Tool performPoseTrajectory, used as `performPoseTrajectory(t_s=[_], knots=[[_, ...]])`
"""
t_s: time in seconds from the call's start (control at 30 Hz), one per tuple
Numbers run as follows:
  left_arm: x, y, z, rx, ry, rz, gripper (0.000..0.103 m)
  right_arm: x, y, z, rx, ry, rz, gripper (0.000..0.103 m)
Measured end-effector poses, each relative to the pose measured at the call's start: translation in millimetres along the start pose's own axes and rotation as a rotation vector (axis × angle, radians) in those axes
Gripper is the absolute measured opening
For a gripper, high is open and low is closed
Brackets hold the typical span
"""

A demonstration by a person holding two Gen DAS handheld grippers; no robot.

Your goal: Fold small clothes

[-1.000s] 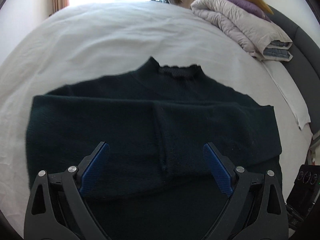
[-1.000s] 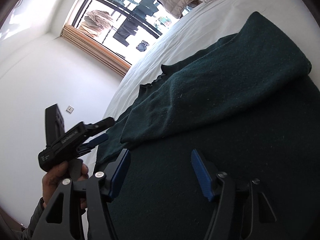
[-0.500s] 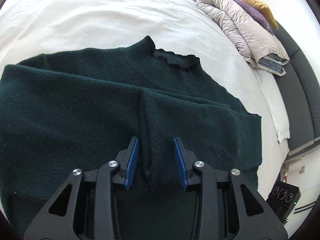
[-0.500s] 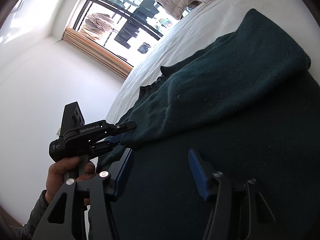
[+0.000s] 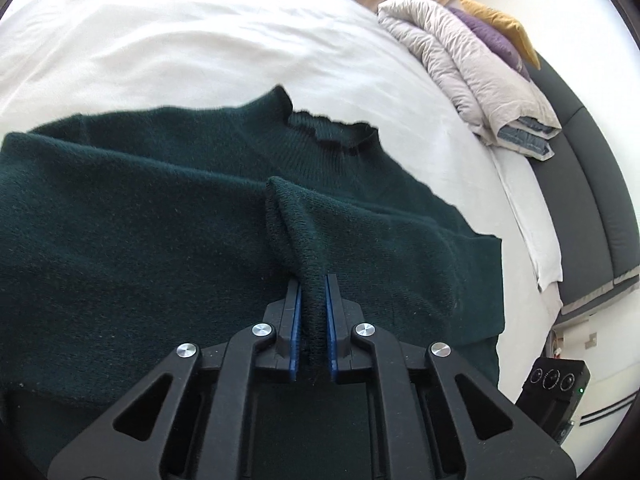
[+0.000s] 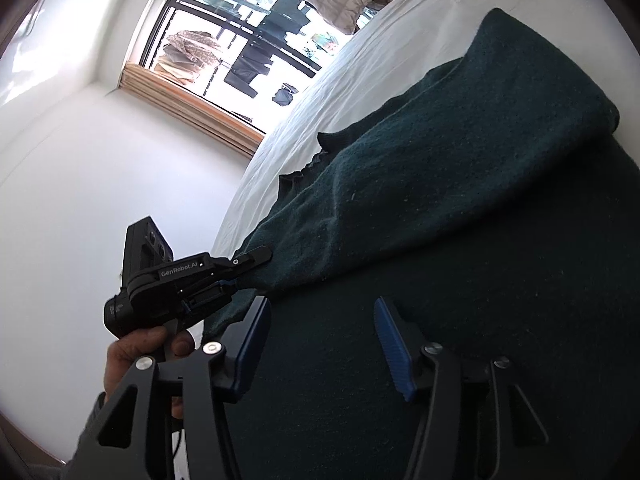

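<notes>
A dark green knitted sweater (image 5: 120, 220) lies flat on the white bed sheet (image 5: 180, 48), collar away from me and both sleeves folded across the chest. My left gripper (image 5: 312, 284) has its jaws closing on the cuff of the sleeve (image 5: 304, 240) that comes from the right; the blue pads pinch the bunched knit. In the right wrist view the same left gripper (image 6: 256, 264) grips that cuff at the sweater's (image 6: 460, 200) near-left side. My right gripper (image 6: 320, 302) stands open just above the sweater's body, pads apart, nothing pinched.
A folded beige duvet (image 5: 472, 68) with purple and yellow pillows (image 5: 492, 36) lies at the bed's far right, beside a dark headboard (image 5: 576, 184). A person's hand (image 6: 136, 352) holds the left gripper. A window (image 6: 248, 32) lies beyond the bed.
The left gripper's jaws came together from wide open onto the sleeve cuff and tipped closer to the sweater. The right gripper's jaws narrowed slightly and it stayed in place.
</notes>
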State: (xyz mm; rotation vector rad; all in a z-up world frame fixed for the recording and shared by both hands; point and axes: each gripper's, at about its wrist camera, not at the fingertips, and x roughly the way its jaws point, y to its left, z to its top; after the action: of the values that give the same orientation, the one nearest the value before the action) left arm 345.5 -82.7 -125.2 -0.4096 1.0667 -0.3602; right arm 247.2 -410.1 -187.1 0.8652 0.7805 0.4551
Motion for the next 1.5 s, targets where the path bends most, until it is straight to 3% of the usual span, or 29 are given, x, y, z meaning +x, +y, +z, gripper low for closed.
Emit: performPoseTrajectory(t_s=[0.1, 0.23, 0.33, 0.5, 0.63, 0.8, 0.97, 1.1, 1.5], knots=[[-18, 2, 1, -0.002, -0.048, -0.003, 0.009, -11, -9, 10, 0.089, -0.016, 0.015, 0.059], [-34, 5, 5, -0.003, -0.077, -0.023, 0.009, -22, -26, 27, 0.237, -0.068, 0.033, 0.074], [-41, 6, 6, -0.002, -0.093, -0.034, 0.009, -17, -39, 41, 0.334, -0.065, 0.040, 0.074], [-57, 17, 2, -0.023, -0.122, -0.039, 0.009, -20, -56, 55, 0.470, -0.152, 0.088, 0.073], [-70, 32, -1, -0.054, -0.155, -0.036, 0.009, -18, -57, 62, 0.486, -0.219, 0.106, 0.074], [-77, 52, -9, -0.079, -0.164, -0.011, 0.009, -12, -55, 80, 0.438, -0.265, 0.059, 0.074], [-70, 77, -24, -0.115, -0.135, 0.015, 0.009, -2, -59, 87, 0.421, -0.259, 0.037, 0.073], [-64, 93, -35, -0.118, -0.136, 0.022, 0.009, 3, -62, 84, 0.384, -0.246, -0.001, 0.065], [-76, 94, -12, -0.095, -0.212, 0.064, 0.007, 10, -52, 97, 0.339, -0.239, -0.034, 0.065]])
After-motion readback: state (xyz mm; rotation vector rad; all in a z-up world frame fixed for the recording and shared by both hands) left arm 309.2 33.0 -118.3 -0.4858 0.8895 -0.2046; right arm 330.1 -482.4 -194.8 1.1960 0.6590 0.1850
